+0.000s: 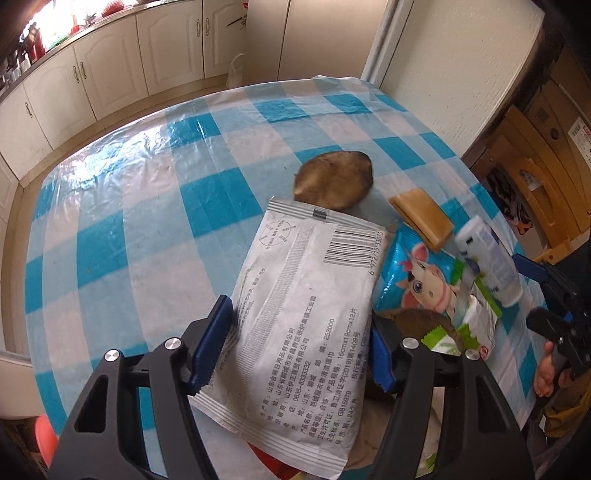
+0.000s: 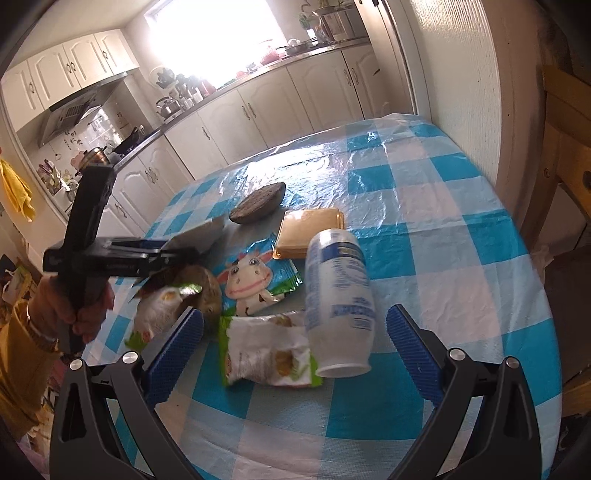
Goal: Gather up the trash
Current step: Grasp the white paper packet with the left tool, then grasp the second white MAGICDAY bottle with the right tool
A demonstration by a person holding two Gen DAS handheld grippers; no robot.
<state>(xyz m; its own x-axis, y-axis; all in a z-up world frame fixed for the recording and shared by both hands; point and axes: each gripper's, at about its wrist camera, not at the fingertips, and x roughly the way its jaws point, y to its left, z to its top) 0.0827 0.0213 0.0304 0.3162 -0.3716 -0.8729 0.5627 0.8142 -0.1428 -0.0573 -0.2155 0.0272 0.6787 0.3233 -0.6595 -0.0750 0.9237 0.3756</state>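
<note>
Now the left claw [image 1: 291, 354] clamps the white packet [image 1: 303, 314], lifted above the desk [image 1: 129, 221], whose far half lies bare. The right claw [image 2: 295, 354] gapes around the white bottle [image 2: 338, 299], untouched; the packet hides wrappers beneath.

A table under a blue-and-white checked plastic cloth [image 2: 424, 236] fills the near ground. Beyond its far edge runs a row of cream cabinets [image 2: 258, 110] beneath a cluttered counter [image 2: 192, 96]. A range hood [image 2: 74, 110] hangs at the far left, with a bright window [image 2: 214, 33] further right. A wooden chair [image 1: 535, 192] stands at the right.
</note>
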